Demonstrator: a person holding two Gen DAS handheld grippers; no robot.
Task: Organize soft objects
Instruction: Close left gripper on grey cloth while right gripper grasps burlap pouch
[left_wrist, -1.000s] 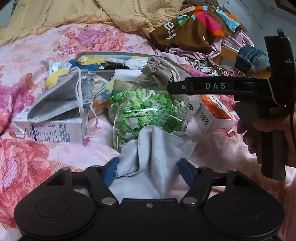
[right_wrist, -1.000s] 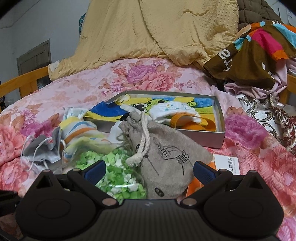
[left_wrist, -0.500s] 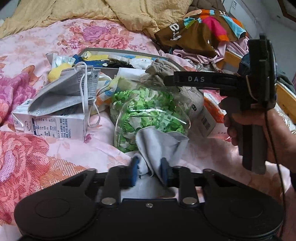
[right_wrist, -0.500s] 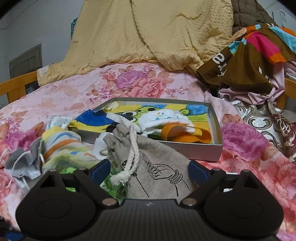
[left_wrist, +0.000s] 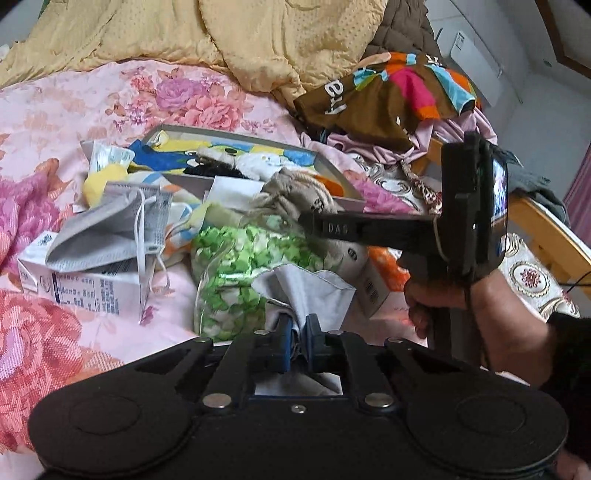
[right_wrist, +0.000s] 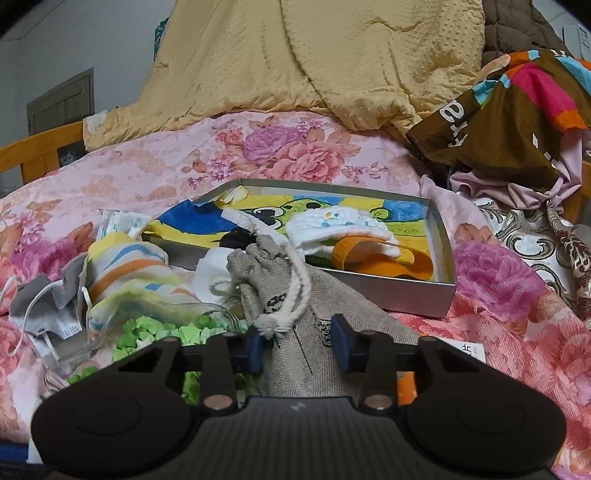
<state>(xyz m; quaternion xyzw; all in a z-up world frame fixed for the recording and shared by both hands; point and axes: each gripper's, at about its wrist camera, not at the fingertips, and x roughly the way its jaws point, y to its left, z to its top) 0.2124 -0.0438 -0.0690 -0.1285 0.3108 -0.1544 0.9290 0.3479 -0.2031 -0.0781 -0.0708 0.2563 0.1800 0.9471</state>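
Note:
My left gripper (left_wrist: 298, 341) is shut on a grey cloth (left_wrist: 308, 291) that lies against a clear bag of green paper bits (left_wrist: 243, 266). My right gripper (right_wrist: 297, 345) has its blue pads on either side of a grey drawstring pouch (right_wrist: 314, 314), pressing into its lower part; it also shows from the side in the left wrist view (left_wrist: 369, 229). Behind stands a shallow grey box (right_wrist: 413, 295) with a yellow-blue cartoon cloth (right_wrist: 317, 218), a white cloth (right_wrist: 340, 229) and an orange item (right_wrist: 384, 262) inside. A striped cloth (right_wrist: 125, 269) and a grey face mask (left_wrist: 110, 229) lie to the left.
All this lies on a pink floral bedspread (right_wrist: 258, 155). A white carton (left_wrist: 81, 284) lies under the mask, an orange-white box (left_wrist: 380, 280) beside the pouch. A yellow blanket (right_wrist: 314, 55) and piled clothes (right_wrist: 517, 110) lie behind. A wooden bed rail (left_wrist: 546, 229) runs at right.
My left gripper has shut on the grey cloth. My right gripper has dropped lower and narrowed its jaws around the grey pouch.

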